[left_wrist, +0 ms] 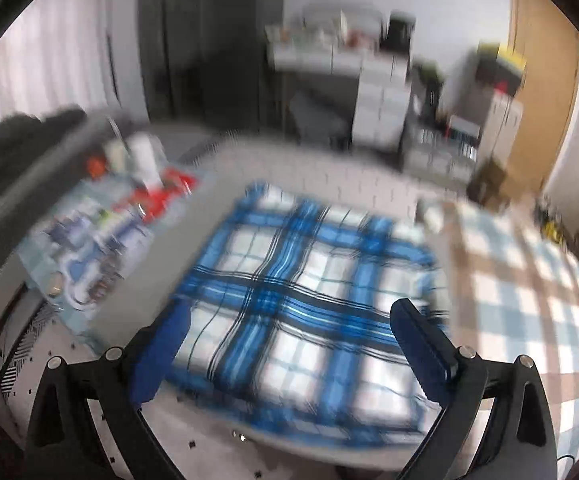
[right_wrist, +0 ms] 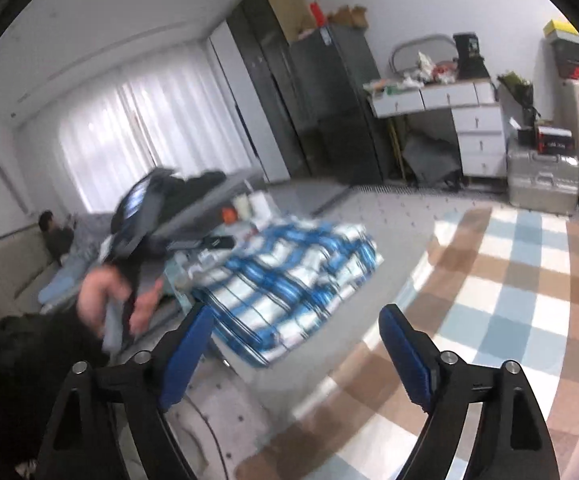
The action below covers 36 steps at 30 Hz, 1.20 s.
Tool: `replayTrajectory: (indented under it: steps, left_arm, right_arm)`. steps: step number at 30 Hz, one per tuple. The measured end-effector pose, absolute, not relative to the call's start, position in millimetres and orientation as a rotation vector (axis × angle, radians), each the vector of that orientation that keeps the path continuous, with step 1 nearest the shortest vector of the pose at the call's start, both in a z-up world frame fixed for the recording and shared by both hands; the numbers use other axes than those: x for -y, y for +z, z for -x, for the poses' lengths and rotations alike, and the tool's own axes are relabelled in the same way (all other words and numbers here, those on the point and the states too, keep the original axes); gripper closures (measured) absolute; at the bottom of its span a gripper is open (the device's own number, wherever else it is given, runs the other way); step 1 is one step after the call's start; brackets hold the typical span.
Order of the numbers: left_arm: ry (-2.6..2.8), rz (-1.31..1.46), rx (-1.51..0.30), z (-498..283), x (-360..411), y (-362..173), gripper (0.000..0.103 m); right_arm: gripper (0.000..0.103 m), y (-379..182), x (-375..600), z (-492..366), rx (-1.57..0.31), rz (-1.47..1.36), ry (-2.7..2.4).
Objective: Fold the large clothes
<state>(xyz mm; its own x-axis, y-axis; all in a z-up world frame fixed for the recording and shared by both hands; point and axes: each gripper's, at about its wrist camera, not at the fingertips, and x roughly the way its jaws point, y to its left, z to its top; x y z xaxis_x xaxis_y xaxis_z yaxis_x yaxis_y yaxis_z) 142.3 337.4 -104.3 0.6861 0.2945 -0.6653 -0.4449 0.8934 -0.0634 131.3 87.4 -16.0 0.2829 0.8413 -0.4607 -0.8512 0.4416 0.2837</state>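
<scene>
White curtains (right_wrist: 145, 120) glow with daylight at the upper left, a dark tall cabinet (right_wrist: 301, 104) stands at top centre beside a white drawer desk (right_wrist: 449, 120) against the pale wall, and a brown-and-blue checked rug (right_wrist: 509, 280) covers the lower right floor.

Bare grey tabletop (left_wrist: 205, 216) lay open around the folded plaid garment (left_wrist: 301, 292), while a cluttered tray (left_wrist: 101, 224) crowded its left side.

No legible text, label or number anywhere; both views too blurred or small for reading.
</scene>
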Motion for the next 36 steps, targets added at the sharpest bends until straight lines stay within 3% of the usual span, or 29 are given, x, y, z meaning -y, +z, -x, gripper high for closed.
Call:
replayTrajectory:
  steps: [8, 14, 20, 27, 36]
  left_arm:
    - [0.51, 0.171, -0.406, -35.6, -254.2, -58.1, 0.001]
    - [0.602, 0.202, -0.488, -13.8, -241.8, -76.4, 0.001]
    - [0.554, 0.196, -0.448, 3.5, -224.2, -64.8, 0.001]
    - [0.578, 0.134, -0.357, 12.4, -210.5, -55.2, 0.001]
    - [0.568, 0.124, -0.378, 6.6, -203.0, -68.5, 0.001]
  right_arm:
    - [0.0, 17.1, -66.8, -74.1, -0.442, 0.012, 1.102]
    - [0.0, 30.9, -50.8, -29.5, -0.348, 0.047, 1.043]
    - [0.0, 43.5, -40.9, 6.9, -0.267, 0.116, 1.012]
    - [0.0, 42.5, -31.6, 13.1, -0.285, 0.084, 1.027]
    - [0.0, 36.9, -25.4, 8.1, -0.305, 0.064, 1.026]
